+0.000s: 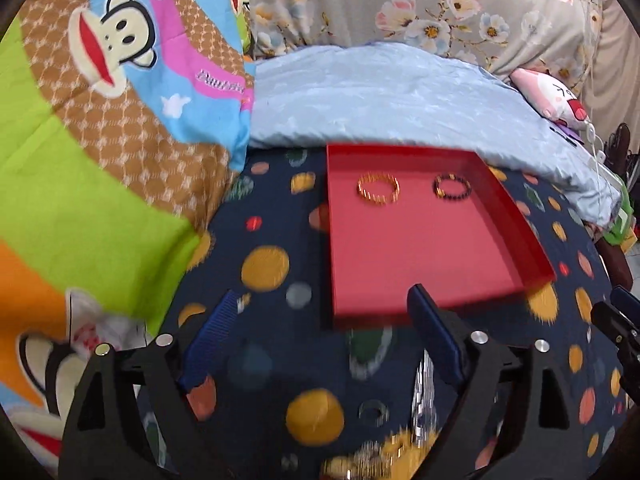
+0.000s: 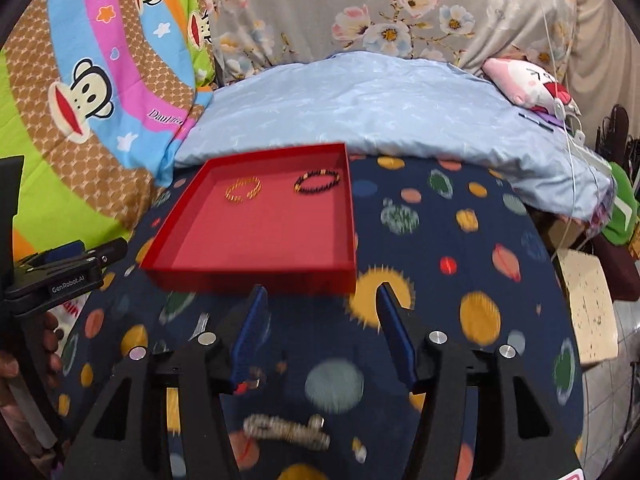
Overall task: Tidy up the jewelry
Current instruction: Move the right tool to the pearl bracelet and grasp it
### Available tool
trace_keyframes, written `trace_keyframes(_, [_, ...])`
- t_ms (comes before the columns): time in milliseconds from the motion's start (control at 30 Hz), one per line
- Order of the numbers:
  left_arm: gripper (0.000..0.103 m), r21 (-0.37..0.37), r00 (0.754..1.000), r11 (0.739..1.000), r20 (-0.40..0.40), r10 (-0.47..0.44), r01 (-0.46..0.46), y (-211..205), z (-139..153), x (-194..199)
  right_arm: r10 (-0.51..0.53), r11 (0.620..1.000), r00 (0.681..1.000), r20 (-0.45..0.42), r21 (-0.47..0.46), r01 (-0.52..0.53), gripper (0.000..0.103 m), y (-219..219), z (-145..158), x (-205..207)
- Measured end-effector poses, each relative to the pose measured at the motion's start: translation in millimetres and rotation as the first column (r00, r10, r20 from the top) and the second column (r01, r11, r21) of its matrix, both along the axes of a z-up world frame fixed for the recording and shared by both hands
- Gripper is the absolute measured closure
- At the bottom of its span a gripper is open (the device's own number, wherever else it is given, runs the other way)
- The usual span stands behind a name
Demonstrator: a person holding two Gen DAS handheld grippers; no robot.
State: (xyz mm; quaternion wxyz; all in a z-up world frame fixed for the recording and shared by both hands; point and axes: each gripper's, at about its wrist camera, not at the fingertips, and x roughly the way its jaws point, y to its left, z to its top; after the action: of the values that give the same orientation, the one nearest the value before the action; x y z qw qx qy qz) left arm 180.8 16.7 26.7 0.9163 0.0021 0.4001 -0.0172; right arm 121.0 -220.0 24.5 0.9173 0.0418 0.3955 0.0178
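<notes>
Blue-padded left hand-held gripper (image 1: 324, 316) wide open, empty

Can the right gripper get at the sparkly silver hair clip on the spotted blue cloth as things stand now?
Probably yes. The right gripper is open with nothing between its jaws, and the sparkly silver hair clip lies uncovered on the spotted blue cloth, just below the fingers. The shallow red tray sits farther ahead, not in the way.

Bright and even in both wrist views, no hard shadows, no glare. Heavy fisheye bending with black corners at the rims. Motion blur smearing the spotted sheet (image 2: 440, 216) and near edge of the red tray (image 1: 400, 312); sharper toward the pillows behind.
</notes>
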Motion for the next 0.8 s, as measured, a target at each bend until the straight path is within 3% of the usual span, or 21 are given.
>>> trace_keyframes(333, [0.018,-0.008,0.993,1.0,-0.112,-0.031,0.03,-2,-52,-76,-0.003,0.999,0.994,-0.108,0.044,0.007,0.046,3,-48,-66])
trace_keyframes(800, [0.018,0.016,0.986,0.999,-0.165,-0.035,0.038,-4,-76,-101,0.025,0.999,0.991,-0.131,0.042,-0.02,0.046,7,-69,-60])
